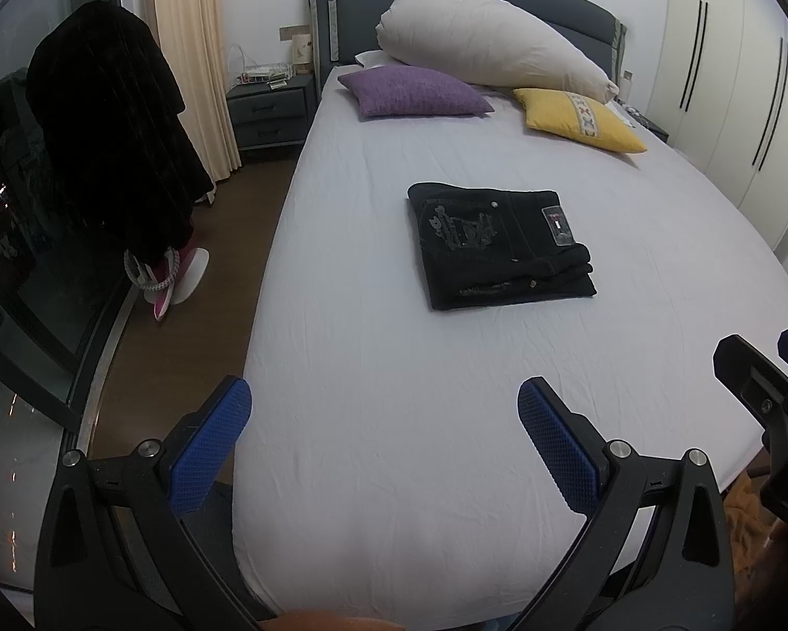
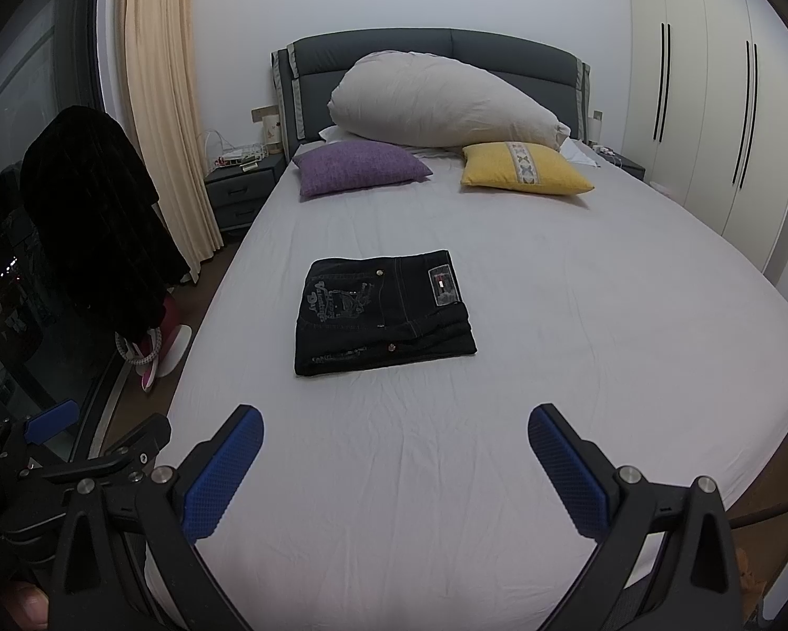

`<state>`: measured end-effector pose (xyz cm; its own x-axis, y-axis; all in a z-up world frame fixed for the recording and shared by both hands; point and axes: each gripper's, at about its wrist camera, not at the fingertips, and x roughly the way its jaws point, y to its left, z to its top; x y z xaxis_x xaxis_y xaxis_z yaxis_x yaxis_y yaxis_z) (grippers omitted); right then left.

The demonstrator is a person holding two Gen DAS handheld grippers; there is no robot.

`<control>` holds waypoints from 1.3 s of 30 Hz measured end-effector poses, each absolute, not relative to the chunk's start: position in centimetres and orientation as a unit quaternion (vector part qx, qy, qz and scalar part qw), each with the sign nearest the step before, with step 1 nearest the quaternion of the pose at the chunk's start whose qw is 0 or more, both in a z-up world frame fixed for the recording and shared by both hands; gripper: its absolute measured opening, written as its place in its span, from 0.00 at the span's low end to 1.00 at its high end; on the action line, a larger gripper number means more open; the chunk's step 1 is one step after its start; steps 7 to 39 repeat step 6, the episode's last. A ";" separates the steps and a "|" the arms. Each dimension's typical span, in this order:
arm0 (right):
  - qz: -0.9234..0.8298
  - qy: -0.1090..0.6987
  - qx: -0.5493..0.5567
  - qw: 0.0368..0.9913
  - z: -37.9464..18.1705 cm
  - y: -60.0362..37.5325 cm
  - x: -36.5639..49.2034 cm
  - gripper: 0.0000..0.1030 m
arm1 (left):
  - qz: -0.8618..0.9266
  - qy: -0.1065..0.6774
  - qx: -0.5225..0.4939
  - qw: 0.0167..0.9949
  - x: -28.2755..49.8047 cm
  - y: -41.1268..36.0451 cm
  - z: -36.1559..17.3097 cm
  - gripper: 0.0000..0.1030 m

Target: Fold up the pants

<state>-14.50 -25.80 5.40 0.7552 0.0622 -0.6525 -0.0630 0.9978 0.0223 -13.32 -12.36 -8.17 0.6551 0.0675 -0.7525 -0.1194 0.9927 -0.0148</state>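
Black pants [image 1: 499,244] lie folded into a compact rectangle on the white bed sheet [image 1: 394,368], with a back pocket design and a label facing up. They also show in the right wrist view [image 2: 383,313]. My left gripper [image 1: 383,436] is open and empty above the foot of the bed, well short of the pants. My right gripper [image 2: 394,465] is open and empty, also near the foot of the bed. The right gripper shows at the right edge of the left wrist view [image 1: 773,368]. The left gripper shows at the lower left of the right wrist view [image 2: 78,436].
A purple cushion [image 2: 360,165], a yellow cushion [image 2: 523,168] and a large white pillow [image 2: 441,102] lie at the headboard. A nightstand [image 2: 239,192], a curtain [image 2: 162,105] and a dark garment [image 2: 94,221] stand left of the bed. Wardrobe doors [image 2: 709,105] are on the right.
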 end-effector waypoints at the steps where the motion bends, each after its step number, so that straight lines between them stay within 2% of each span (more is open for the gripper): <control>1: 0.033 0.348 -0.001 0.937 5.5 -25.8 -14.4 1.00 | 0.052 0.413 -0.031 0.909 -13.4 -12.3 -8.3 1.00; 39: 0.033 0.350 0.002 0.936 5.4 -25.9 -14.5 1.00 | 0.050 0.415 -0.033 0.908 -13.6 -12.2 -8.7 1.00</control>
